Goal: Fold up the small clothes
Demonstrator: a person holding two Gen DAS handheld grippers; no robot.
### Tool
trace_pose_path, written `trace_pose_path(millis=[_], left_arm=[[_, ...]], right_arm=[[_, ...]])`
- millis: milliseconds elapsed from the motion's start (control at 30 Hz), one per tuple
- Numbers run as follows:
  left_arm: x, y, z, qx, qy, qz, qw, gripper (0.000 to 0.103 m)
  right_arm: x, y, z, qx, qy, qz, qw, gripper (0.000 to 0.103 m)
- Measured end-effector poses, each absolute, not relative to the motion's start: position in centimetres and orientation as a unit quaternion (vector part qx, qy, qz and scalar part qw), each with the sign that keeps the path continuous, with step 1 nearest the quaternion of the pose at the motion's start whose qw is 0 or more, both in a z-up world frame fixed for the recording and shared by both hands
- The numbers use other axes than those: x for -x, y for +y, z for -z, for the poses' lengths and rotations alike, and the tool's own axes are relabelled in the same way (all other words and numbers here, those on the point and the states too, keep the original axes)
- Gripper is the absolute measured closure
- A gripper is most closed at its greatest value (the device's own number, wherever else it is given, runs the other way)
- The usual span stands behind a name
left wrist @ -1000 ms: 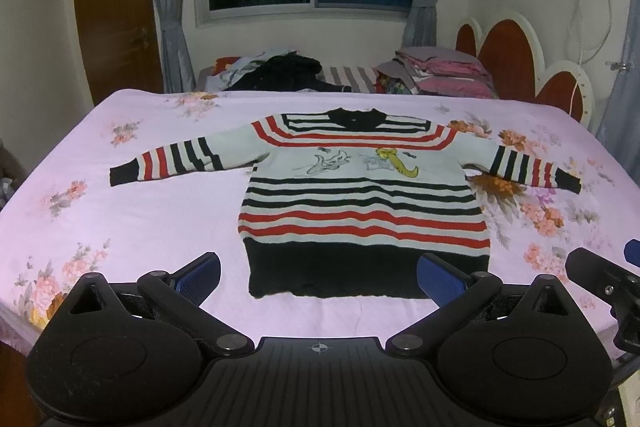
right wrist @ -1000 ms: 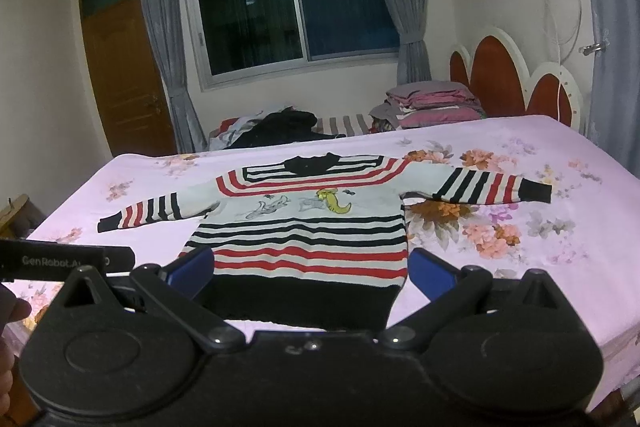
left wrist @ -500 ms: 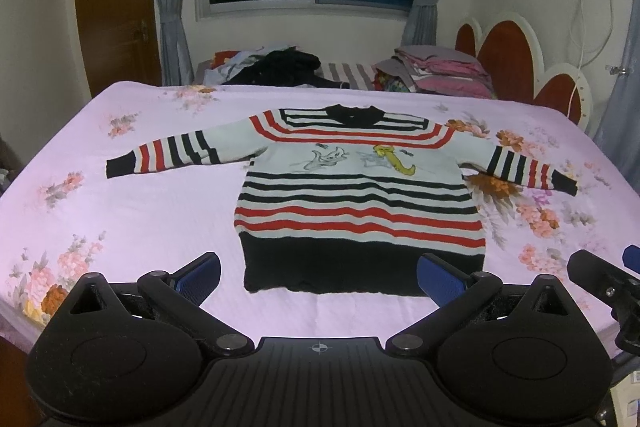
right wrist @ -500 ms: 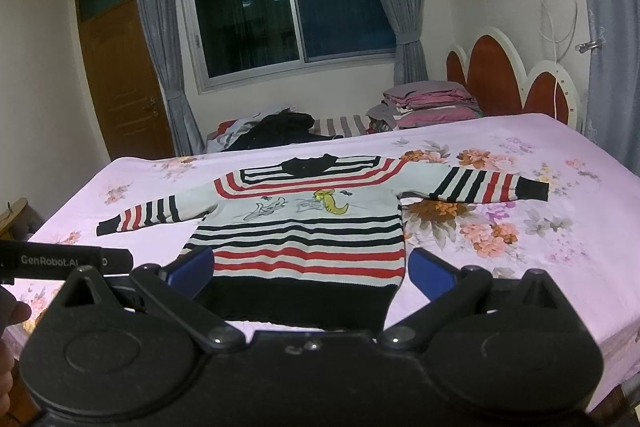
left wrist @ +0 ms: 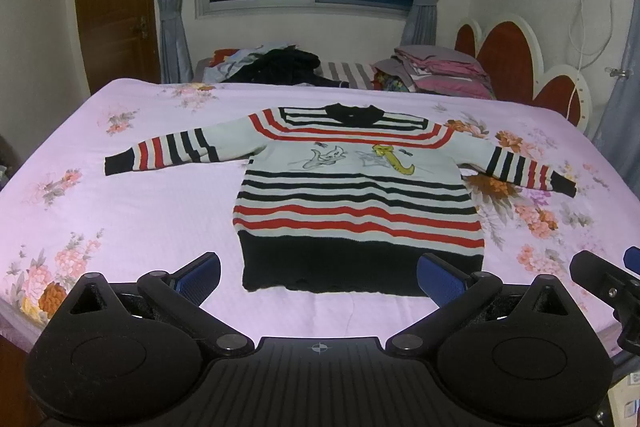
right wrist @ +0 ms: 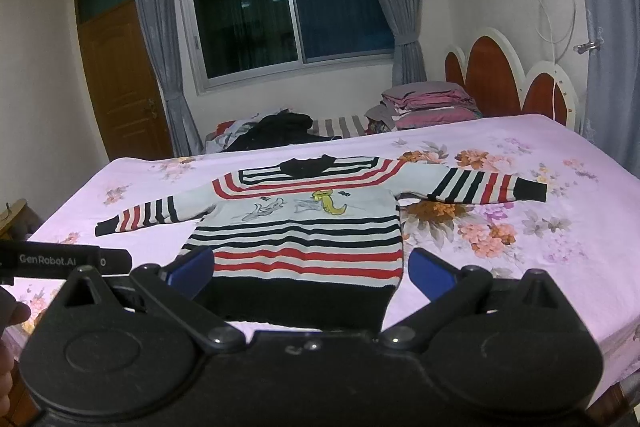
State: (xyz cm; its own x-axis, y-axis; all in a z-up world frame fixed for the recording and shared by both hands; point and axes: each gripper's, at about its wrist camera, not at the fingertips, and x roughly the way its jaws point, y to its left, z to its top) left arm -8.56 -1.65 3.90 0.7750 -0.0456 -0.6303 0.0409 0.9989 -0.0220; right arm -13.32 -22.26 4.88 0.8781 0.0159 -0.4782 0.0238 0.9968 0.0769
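Observation:
A small striped sweater, white with red and black bands and a cartoon print, lies flat face up on the pink floral bed, both sleeves spread out. It also shows in the right wrist view. My left gripper is open and empty, held above the near edge of the bed just short of the sweater's black hem. My right gripper is open and empty, also in front of the hem; part of it shows at the right in the left wrist view.
A pile of loose clothes and a stack of folded bedding lie beyond the far side of the bed. A red and white headboard stands at the right. A wooden door is at the back left.
Both grippers have risen and tilted a little, so the sweater sits lower in both views. The sweater has not moved and both grippers stay open.

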Motion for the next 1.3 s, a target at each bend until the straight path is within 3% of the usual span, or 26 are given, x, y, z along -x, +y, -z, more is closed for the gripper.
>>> trace_pose_path(millis=[1300], left_arm=[[6.9,1.1,-3.5,0.017,0.339,0.015,0.94,0.0]], right_arm=[[12.1,-21.4,-3.9,-0.039,0.256,0.003,0.966,0.0]])
